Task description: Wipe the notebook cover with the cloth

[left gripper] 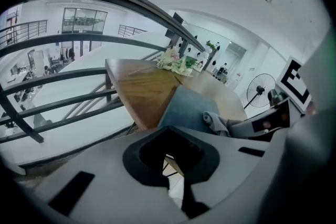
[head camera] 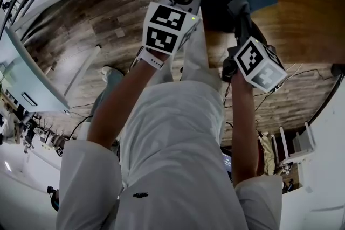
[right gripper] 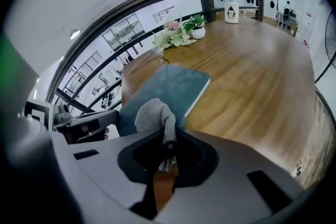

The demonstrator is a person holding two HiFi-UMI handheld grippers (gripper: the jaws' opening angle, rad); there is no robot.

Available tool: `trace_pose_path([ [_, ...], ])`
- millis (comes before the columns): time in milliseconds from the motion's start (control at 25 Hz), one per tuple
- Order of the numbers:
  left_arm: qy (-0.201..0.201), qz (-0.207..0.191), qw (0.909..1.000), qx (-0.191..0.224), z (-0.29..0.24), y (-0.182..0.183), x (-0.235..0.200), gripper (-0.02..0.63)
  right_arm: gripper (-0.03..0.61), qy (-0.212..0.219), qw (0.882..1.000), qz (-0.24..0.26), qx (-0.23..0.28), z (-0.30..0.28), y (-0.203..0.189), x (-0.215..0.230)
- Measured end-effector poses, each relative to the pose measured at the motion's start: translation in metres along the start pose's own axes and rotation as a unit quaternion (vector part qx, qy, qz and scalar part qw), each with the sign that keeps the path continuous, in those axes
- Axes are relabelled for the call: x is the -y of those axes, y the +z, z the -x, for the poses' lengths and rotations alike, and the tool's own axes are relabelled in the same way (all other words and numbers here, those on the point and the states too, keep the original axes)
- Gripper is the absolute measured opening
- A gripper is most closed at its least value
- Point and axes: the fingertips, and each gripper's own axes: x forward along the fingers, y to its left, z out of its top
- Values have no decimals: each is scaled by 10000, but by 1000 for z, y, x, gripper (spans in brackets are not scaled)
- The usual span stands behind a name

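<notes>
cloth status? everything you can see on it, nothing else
The cloth is grey, with a fine knit-looking texture, bunched into a soft lump. The right gripper is shut on it: a narrow strip runs down between the jaws, its end showing below the pinch. The lump sits over the near end of the blue notebook; contact with the cover is unclear.

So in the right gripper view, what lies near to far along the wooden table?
Crumpled grey cloth held in the right tongs → flat teal notebook → bunch of pale flowers → small white container at the far end.
</notes>
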Motion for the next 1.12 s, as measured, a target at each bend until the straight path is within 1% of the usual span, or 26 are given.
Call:
trace_pose_path([
  [120, -8, 32, 10000, -5, 0, -2, 0, 18, 37, -186, 9996, -105, -176, 8, -21, 19],
  [200, -21, 28, 10000, -10, 1, -2, 0, 18, 37, -219, 9997, -13, -89, 19, -22, 22],
  [240, -28, 18, 10000, -9, 1, -2, 0, 18, 37, -154, 9999, 72, 14, 25, -18, 19],
  [320, -29, 2, 10000, -5, 1, -1, 0, 18, 37, 148, 9995, 249, 144, 33, -12, -1],
  [400, -17, 14, 10000, -7, 0, -1, 0, 18, 36, 482, 9979, 427, 34, 31, -13, -24],
  [440, -15, 23, 10000, -10, 0, -2, 0, 18, 36, 579, 9972, 471, -73, 26, -17, -32],
  [560, -10, 24, 10000, -8, -1, -2, 0, 18, 35, 634, 9964, 388, -402, 4, -33, -44],
  [640, -21, 51, 10000, -26, -1, -2, 0, 18, 35, 651, 9960, 366, -489, -7, -41, -51],
  [720, -40, 52, 10000, -30, -1, -2, 0, 18, 35, 690, 9957, 419, -453, -14, -39, -59],
  [840, -76, 23, 10000, -16, -2, -1, -2, 18, 37, 808, 9950, 457, -356, -25, -27, -70],
  [920, -135, 77, 9999, 2, -1, -1, -2, 18, 35, 845, 9947, 499, -291, -27, -20, -75],
  [1000, -219, 174, 9996, 15, 2, 0, -1, 18, 36, 811, 9950, 552, -179, -24, -14, -74],
  [1120, -269, 190, 9995, 29, 9, 0, 2, 18, 37, 635, 9967, 506, 65, -21, -7, -63],
])
